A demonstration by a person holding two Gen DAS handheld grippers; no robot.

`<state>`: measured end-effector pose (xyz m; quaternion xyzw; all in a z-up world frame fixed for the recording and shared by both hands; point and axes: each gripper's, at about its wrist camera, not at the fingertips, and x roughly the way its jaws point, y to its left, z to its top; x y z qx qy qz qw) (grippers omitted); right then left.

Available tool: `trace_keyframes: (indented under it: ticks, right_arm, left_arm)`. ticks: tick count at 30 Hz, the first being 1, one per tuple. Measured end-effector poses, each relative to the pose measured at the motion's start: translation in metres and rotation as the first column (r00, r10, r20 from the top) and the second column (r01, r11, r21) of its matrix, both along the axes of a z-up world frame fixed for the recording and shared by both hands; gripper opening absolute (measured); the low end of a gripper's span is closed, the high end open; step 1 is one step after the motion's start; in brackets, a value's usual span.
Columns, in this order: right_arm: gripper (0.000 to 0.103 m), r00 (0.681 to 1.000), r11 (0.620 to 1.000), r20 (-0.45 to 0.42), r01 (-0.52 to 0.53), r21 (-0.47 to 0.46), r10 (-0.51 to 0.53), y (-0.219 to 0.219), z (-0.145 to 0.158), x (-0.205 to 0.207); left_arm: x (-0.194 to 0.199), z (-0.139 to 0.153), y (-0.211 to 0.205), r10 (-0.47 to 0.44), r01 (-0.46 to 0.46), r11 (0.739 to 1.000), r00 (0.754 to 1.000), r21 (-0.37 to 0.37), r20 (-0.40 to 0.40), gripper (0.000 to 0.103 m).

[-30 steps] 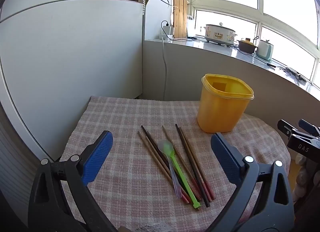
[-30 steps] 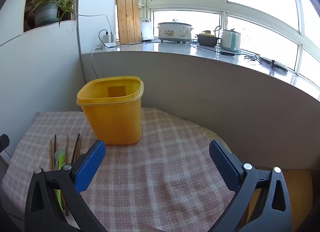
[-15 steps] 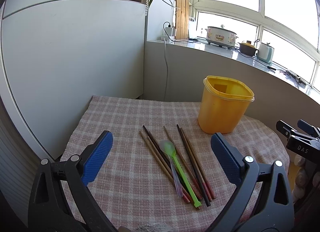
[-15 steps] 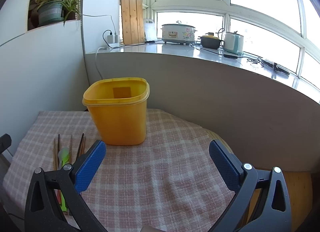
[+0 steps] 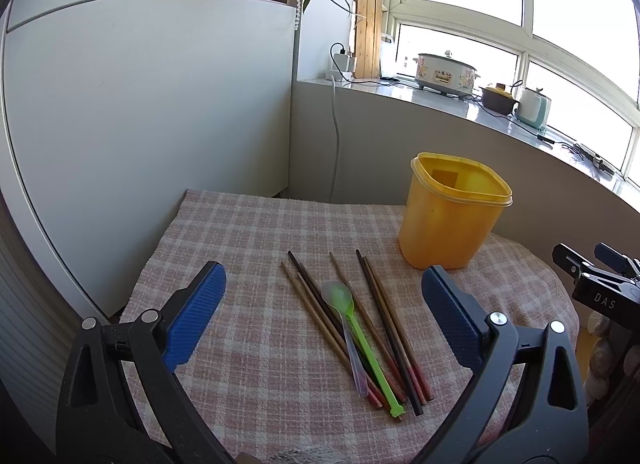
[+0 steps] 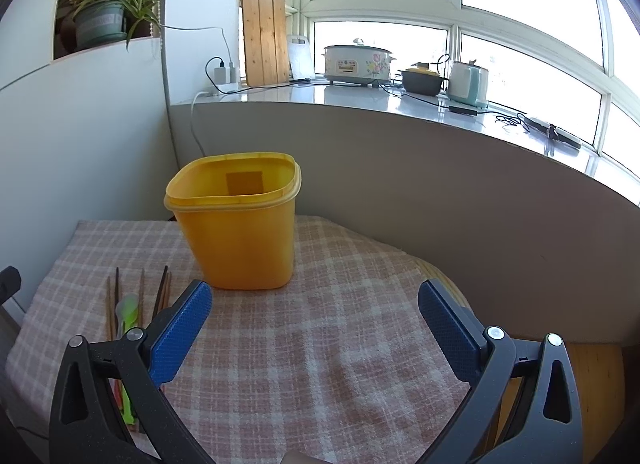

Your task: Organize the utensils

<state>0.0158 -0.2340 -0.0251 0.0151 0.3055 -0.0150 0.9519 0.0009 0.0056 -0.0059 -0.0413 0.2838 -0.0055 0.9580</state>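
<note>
Both tools gape wide and hold nothing: the left tool (image 5: 322, 314) hangs over the chopsticks (image 5: 384, 324) and green spoon (image 5: 362, 334), which lie piled just left of the yellow container (image 5: 452, 220); the right tool (image 6: 314, 322) hangs nearer than that container. A pinch into crossed sticks could scatter them or snag the checked cloth (image 5: 248, 240). The desk edge drops away right of the container.

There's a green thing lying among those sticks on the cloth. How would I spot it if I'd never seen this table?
Find the checked cloth with the yellow tub standing on it. Beside the tub lies a fan of brown chopsticks. On top of them is the green spoon: bright lime plastic with a rounded bowl, the only non-wooden colour there besides a clear spoon alongside.
</note>
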Motion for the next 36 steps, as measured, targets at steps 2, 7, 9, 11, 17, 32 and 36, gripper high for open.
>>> trace_keyframes:
  ticks: [2, 7, 9, 11, 17, 32, 36]
  right_arm:
    - [0.102, 1.0, 1.0, 0.002, 0.0, -0.001, 0.0, 0.0005, 0.0, 0.0001]
    - [0.102, 1.0, 1.0, 0.004, -0.003, 0.0, 0.003, 0.0021, -0.0003, 0.0005]
    - [0.102, 1.0, 1.0, 0.005, -0.003, 0.001, 0.003, 0.002, -0.0001, 0.0]
    - [0.102, 1.0, 1.0, 0.007, -0.002, 0.0, 0.002, 0.0015, 0.0005, -0.0003]
    - [0.102, 1.0, 1.0, 0.008, -0.001, 0.002, 0.001, 0.0012, 0.001, -0.0006]
    - [0.102, 1.0, 1.0, 0.016, -0.009, 0.004, 0.009, 0.0006, 0.0028, -0.0008]
    - [0.102, 1.0, 1.0, 0.016, -0.014, 0.007, 0.013, 0.0009, 0.0034, 0.0004]
  left_arm:
    - [0.0006, -0.0009, 0.0003, 0.003, -0.003, 1.0, 1.0, -0.001, -0.001, 0.1]
    - [0.0006, -0.0012, 0.0003, 0.002, -0.002, 1.0, 1.0, -0.003, -0.001, 0.1]
    - [0.0005, -0.0012, -0.0007, 0.001, -0.001, 1.0, 1.0, -0.003, 0.0, 0.1]
    - [0.0005, -0.0011, -0.0014, 0.001, -0.001, 1.0, 1.0, -0.003, 0.0, 0.1]
    - [0.0003, -0.001, -0.0027, 0.0, 0.0, 1.0, 1.0, -0.005, -0.003, 0.1]
    - [0.0009, -0.001, -0.0012, 0.0, 0.0, 1.0, 1.0, -0.007, -0.005, 0.1]
    - [0.0018, -0.0031, -0.003, 0.0, 0.0, 1.0, 1.0, -0.011, -0.018, 0.1]
